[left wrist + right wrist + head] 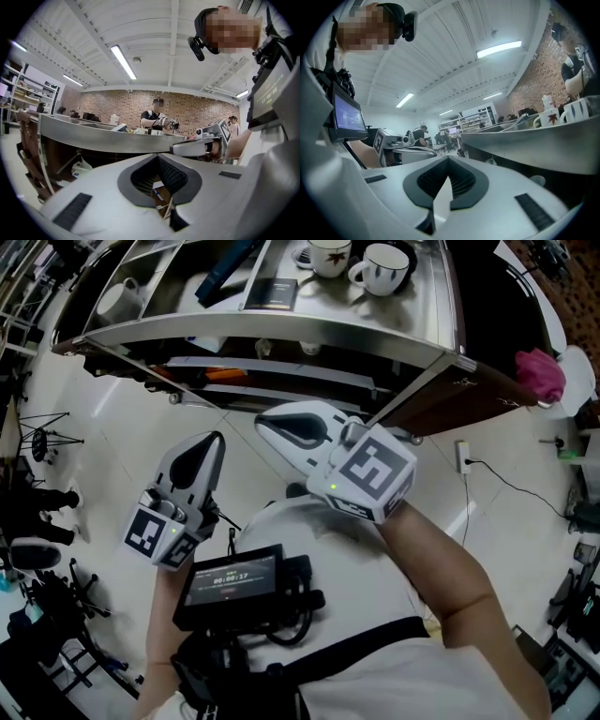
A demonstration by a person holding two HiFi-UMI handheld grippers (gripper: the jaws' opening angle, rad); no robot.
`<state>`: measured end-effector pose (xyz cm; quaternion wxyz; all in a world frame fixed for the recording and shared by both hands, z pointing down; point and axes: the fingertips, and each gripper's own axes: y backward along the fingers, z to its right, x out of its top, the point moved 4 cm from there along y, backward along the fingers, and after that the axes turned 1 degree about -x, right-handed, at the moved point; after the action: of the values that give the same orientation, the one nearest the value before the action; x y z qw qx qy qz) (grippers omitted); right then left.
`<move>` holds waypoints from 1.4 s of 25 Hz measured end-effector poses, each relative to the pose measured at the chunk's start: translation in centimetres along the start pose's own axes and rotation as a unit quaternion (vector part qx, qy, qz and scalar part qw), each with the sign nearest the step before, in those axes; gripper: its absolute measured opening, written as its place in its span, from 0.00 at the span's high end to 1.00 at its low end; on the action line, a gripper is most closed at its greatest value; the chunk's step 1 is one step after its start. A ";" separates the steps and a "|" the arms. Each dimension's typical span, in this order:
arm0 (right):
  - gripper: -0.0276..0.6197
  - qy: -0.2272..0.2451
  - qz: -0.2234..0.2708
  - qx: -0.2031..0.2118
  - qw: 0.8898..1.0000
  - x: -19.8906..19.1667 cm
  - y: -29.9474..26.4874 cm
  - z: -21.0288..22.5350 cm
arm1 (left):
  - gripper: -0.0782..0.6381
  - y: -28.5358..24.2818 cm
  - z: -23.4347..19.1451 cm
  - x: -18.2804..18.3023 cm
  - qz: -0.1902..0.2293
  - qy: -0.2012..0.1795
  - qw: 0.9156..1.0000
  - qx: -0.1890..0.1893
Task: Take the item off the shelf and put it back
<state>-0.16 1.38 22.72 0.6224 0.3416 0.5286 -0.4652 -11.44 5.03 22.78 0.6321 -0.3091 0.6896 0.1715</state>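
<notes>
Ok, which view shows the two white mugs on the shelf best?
The head view: it looks down on the leaf-print mug and the striped mug side by side on the top shelf. The right gripper view shows them side-on, small, at its right edge. The left gripper view gives only tiny far specks.

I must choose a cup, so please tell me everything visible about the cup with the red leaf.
The cup is white, seemingly ceramic, with a red leaf on its side and one handle. It stands upright on top of the metal shelf, close beside a second white cup. Nothing grips it.
</notes>
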 end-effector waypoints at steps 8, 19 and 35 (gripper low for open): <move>0.95 0.004 0.000 -0.003 1.000 0.2 0.1 -0.4 | 0.88 0.0 -0.1 -0.4 -0.006 -0.004 1.000 0.001; 0.95 0.010 0.010 -0.005 1.000 0.2 0.0 -0.3 | 0.88 0.0 -0.2 -0.6 -0.008 0.000 1.000 -0.002; 0.95 0.002 0.004 -0.013 1.000 0.1 -0.1 -0.3 | 0.88 0.0 -0.4 -0.7 -0.009 -0.003 1.000 -0.005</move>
<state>-0.32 1.57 22.61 0.6276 0.3370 0.5344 -0.4549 -11.74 4.99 23.51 0.6337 -0.3183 0.6842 0.1705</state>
